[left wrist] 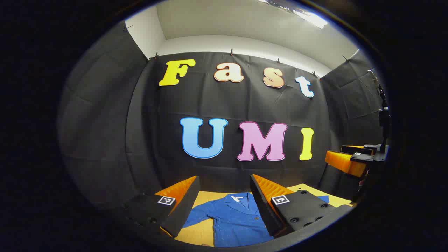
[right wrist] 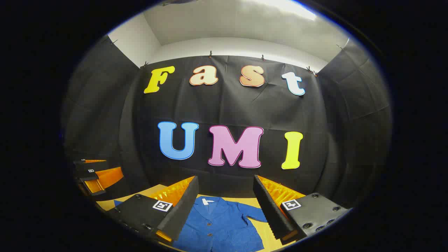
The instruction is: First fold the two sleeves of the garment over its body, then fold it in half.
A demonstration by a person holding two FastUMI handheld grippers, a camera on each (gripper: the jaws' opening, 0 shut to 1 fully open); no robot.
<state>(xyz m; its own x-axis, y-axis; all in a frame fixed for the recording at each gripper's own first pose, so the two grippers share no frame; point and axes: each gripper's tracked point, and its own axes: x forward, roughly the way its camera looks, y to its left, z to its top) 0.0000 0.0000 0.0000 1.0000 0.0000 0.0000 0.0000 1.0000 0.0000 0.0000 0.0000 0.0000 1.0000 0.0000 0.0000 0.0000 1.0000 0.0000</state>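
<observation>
A blue buttoned jacket (left wrist: 234, 220) lies flat on the tan table (left wrist: 199, 231), collar toward the back wall and both sleeves spread outward. My left gripper (left wrist: 224, 178) hovers open above its left half, the left sleeve (left wrist: 196, 217) showing between the fingers. Off to the right at about the same height is the right gripper (left wrist: 350, 161). In the right gripper view the jacket (right wrist: 220, 224) lies below my open right gripper (right wrist: 225, 178), its right sleeve (right wrist: 253, 213) stretched across the table (right wrist: 245, 200). The left gripper (right wrist: 94, 175) hangs open at the left edge. Neither gripper touches the cloth.
Black cloth walls close the booth behind and on both sides of the table. A dark stand (left wrist: 383, 115) rises at the far right in the left gripper view. The jacket's sleeve ends (left wrist: 323, 198) (right wrist: 117, 202) peek past my fingers.
</observation>
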